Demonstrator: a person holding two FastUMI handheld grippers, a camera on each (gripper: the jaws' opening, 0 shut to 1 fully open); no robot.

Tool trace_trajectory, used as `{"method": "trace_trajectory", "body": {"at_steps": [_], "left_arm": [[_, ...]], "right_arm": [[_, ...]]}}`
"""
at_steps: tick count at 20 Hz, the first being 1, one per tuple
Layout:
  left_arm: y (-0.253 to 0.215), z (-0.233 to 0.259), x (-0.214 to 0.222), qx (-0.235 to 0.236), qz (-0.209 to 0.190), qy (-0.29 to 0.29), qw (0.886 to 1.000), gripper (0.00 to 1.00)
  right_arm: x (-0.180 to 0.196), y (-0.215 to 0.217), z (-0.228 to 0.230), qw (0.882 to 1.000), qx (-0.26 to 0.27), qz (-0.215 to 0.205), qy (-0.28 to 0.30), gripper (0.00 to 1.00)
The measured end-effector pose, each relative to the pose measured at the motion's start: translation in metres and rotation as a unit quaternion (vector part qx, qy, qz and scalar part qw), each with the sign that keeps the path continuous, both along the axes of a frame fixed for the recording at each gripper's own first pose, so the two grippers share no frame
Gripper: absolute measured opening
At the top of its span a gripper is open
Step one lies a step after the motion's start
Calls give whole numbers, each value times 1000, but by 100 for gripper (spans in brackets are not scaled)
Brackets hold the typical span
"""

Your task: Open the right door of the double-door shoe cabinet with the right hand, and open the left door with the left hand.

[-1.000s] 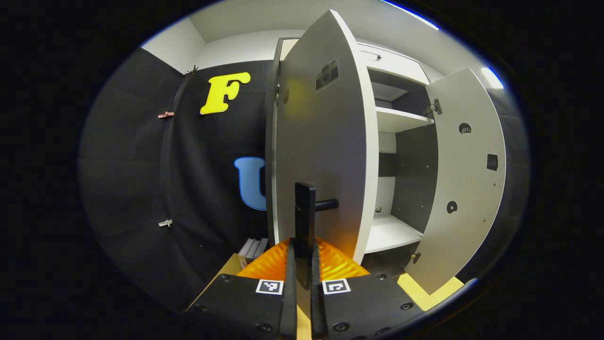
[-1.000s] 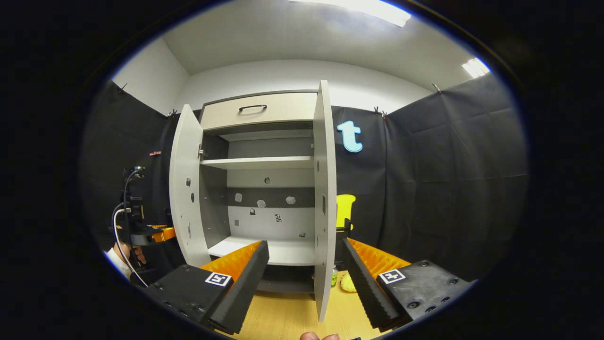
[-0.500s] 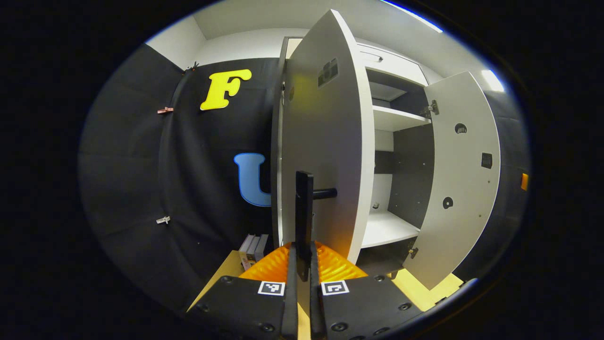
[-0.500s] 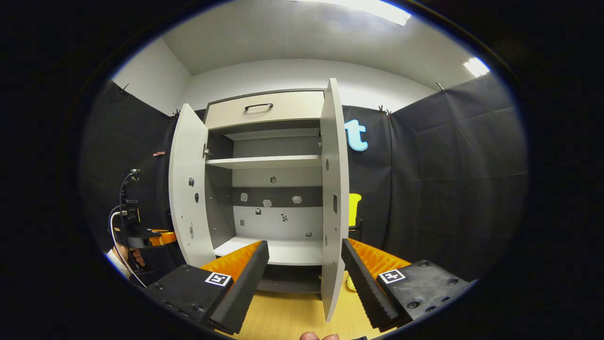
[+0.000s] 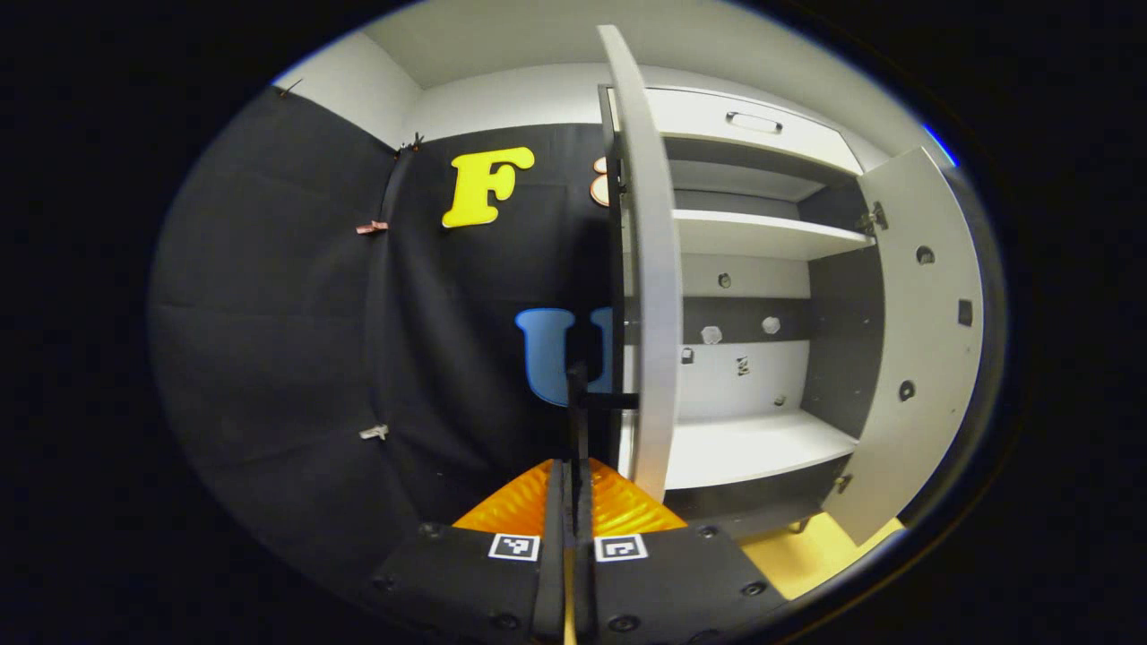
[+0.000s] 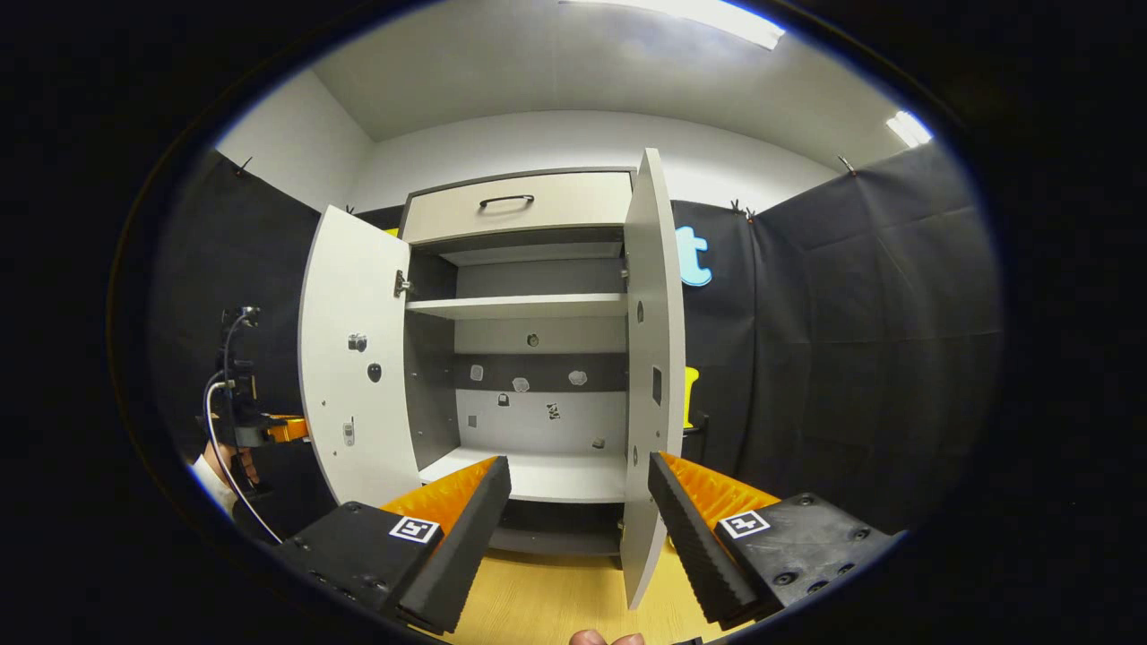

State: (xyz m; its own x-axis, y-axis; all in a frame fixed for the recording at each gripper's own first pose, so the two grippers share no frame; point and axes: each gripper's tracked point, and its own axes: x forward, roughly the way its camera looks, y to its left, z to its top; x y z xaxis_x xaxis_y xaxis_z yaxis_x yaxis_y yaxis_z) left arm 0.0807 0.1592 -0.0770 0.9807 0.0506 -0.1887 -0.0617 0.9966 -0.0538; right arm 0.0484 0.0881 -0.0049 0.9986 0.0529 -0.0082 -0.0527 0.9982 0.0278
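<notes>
Doors now stand wider: my left gripper point(image 5: 571, 466), pinching the handle point(image 5: 578, 408) ahead, has swung the left door point(image 5: 650, 269) edge-on. My right gripper point(image 6: 578, 502) hangs spread, clear of the right door point(image 6: 654, 358); I judge the task nearly complete.

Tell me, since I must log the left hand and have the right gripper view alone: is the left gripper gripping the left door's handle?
Observer: Yes. In the left gripper view the left gripper is shut on the black handle.
Operator: What sort of handle is it?
Observer: An upright bar, held off the outer face of the left door by a short post.
</notes>
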Motion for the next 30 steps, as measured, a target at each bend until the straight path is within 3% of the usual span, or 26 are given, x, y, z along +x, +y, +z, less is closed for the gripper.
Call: {"method": "trace_trajectory", "body": {"at_steps": [1,4,15,18,19,22,30], "left_arm": [[2,2,-3,0,1,0,1000,13],[13,2,-6,39,20,1,999,13],[7,6,-20,51,21,1,998,14],[1,8,-26,57,19,-1,998,33],[8,10,-29,66,32,-4,997,49],[5,15,-38,59,23,-17,998,98],[-8,49,-83,83,33,-51,995,96]], "right_arm": [[-1,3,0,1000,0,1,0,97],[-1,5,0,1000,2,7,0,97],[2,7,-1,1000,17,7,-2,97],[5,7,-2,1000,13,9,-1,97],[5,8,-3,1000,13,10,-1,97],[8,9,-5,1000,16,13,3,97],[18,15,-5,1000,18,19,5,97]]}}
